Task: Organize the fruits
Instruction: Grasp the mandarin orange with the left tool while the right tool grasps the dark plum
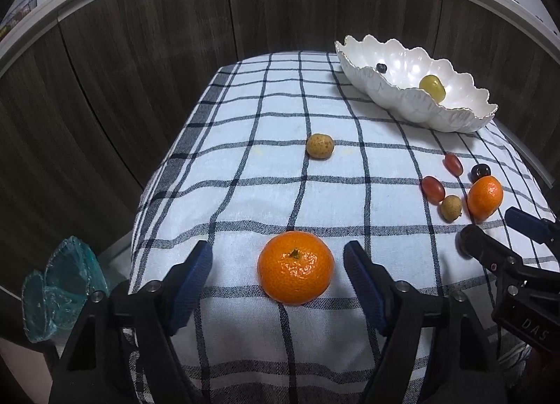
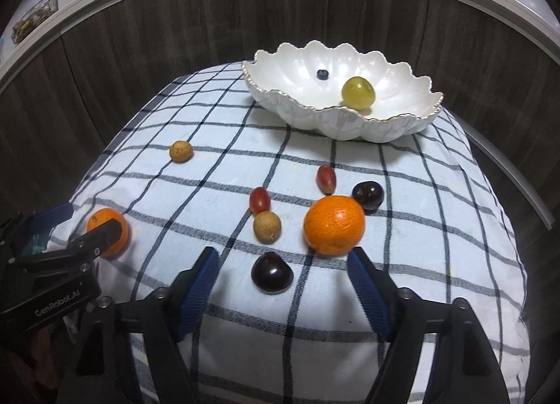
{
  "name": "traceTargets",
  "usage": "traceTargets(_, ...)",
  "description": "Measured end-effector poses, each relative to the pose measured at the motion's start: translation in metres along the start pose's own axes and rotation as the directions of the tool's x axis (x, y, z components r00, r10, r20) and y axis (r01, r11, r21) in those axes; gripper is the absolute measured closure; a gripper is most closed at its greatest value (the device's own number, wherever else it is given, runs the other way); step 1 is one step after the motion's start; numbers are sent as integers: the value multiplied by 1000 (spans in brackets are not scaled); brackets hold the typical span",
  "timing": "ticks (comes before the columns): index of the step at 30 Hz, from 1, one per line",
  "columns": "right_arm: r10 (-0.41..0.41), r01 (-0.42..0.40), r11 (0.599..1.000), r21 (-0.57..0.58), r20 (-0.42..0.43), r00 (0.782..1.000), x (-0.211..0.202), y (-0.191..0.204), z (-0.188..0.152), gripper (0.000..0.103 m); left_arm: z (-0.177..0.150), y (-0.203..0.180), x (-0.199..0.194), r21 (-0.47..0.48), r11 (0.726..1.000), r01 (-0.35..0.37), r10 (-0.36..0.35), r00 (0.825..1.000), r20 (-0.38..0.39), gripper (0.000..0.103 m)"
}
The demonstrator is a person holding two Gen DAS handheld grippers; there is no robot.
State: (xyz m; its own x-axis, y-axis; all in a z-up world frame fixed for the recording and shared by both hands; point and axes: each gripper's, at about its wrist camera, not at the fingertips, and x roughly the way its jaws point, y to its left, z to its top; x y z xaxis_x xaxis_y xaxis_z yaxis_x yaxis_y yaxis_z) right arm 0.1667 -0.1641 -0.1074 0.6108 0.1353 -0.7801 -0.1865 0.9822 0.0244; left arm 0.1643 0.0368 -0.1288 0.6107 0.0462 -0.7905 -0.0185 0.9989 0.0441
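Observation:
On the checked cloth a mandarin lies between the blue pads of my left gripper, which is open and not touching it. My right gripper is open around a dark cherry, with gaps on both sides. A second mandarin sits just beyond its right fingertip. At the back right stands a white scalloped bowl, holding a green grape and a blueberry. The left gripper also shows at the left edge of the right wrist view.
Loose on the cloth are two red grapes, a longan, another dark cherry and a far longan. Dark wood cabinets ring the table. A teal mesh bag lies low on the left.

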Motion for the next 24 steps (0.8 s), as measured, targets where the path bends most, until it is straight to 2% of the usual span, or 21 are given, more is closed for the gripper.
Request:
traceTargets(6, 23, -23, 1000, 1, -18, 1000, 8, 0, -2, 43, -1, -3, 5, 10, 1000, 8, -8, 1000, -18, 33)
traceTargets(14, 44, -43, 999, 7, -49, 998, 19, 0, -5, 49, -1, -5, 15, 19, 1000, 21, -20, 999, -50, 44)
traceTargets(18, 49, -49, 999, 4, -59, 997, 23, 0, -6, 58, -1, -8, 18, 27, 999, 33, -31, 998, -63, 53)
traceTargets(22, 53, -53, 999, -1, -67, 996, 25, -1, -7, 66, -1, -9, 19, 28, 999, 28, -27, 998, -63, 56)
traceTargets(24, 54, -55, 999, -3, -66, 996, 26, -1, -7, 73, -1, -8, 19, 27, 999, 30, -29, 998, -63, 56)
